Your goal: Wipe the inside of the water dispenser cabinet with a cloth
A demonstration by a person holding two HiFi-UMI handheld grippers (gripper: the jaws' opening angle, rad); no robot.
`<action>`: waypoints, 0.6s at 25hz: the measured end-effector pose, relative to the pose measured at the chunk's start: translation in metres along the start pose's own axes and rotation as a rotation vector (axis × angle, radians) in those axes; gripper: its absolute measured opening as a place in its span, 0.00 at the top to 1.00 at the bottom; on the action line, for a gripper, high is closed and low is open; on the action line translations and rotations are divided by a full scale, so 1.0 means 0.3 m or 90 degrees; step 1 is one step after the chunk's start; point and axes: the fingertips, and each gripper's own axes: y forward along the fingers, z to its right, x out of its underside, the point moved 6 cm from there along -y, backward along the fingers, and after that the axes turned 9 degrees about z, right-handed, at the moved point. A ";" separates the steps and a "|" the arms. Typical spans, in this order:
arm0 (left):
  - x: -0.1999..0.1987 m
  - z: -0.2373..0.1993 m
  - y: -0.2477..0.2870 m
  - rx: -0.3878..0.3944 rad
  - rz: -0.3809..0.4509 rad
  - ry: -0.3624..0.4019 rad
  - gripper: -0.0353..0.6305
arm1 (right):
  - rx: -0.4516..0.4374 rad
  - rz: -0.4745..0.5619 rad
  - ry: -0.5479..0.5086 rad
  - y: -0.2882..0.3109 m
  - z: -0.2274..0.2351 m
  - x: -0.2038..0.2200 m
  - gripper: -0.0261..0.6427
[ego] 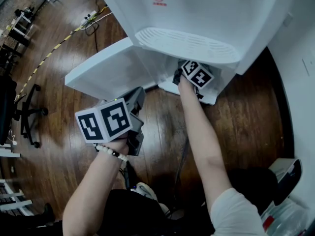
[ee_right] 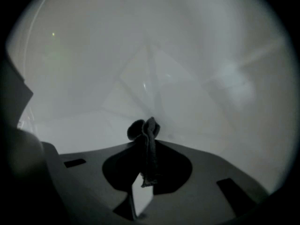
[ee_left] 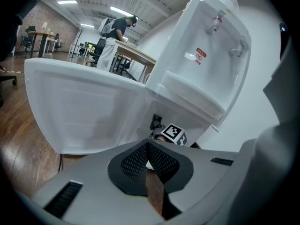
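Dark cloth (ee_right: 146, 137) is clamped between the jaws of the right gripper (ee_right: 145, 150), with a bunched end poking out past their tips. Around it are the pale inner walls of the cabinet (ee_right: 154, 69), low in the white water dispenser (ego: 206, 18). Whether the cloth touches a wall cannot be told. The left gripper (ee_left: 148, 146) has its jaws pressed together with nothing between them. It is held outside the cabinet, above the wooden floor (ego: 162, 127) and near the open cabinet door (ego: 106, 70), pointing toward the dispenser.
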 end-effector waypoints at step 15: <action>0.000 0.007 -0.004 0.000 0.001 -0.001 0.96 | 0.093 -0.053 0.102 -0.026 0.155 0.111 0.89</action>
